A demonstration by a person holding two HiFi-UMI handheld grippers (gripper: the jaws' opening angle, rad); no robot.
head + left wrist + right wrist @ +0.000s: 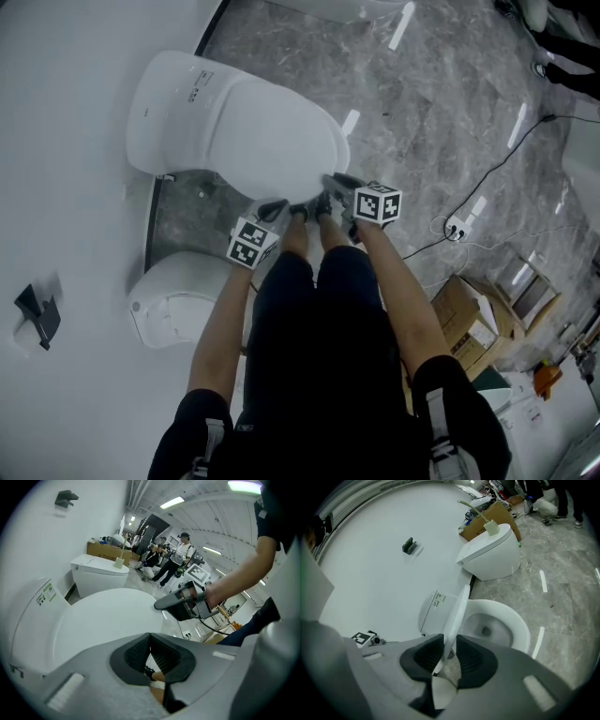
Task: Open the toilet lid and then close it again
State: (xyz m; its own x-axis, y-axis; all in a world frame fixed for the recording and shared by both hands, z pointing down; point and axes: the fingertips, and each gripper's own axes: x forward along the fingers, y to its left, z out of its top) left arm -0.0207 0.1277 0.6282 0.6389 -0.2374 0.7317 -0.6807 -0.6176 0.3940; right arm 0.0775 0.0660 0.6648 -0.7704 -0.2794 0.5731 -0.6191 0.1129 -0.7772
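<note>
The white toilet lid [267, 131] is lifted off the bowl [497, 625] and stands tilted, its front edge toward me. My right gripper [330, 183] is shut on that edge: in the right gripper view the thin rim of the lid [457, 611] runs between the pads of the right gripper [449, 641]. My left gripper [277, 208] hangs just left of it, below the lid's front edge. In the left gripper view the left gripper [150, 637] is shut with nothing between its jaws, the lid's top [108, 620] spreads beyond it, and the right gripper [161, 604] holds the rim.
The toilet's tank [164, 103] backs onto a white wall [66, 187] with a black bracket [37, 314]. A second toilet [183, 291] stands close at the left. A cable and socket [457, 227] lie on the marble floor, cardboard boxes [469, 314] at the right. People [171, 562] stand far off.
</note>
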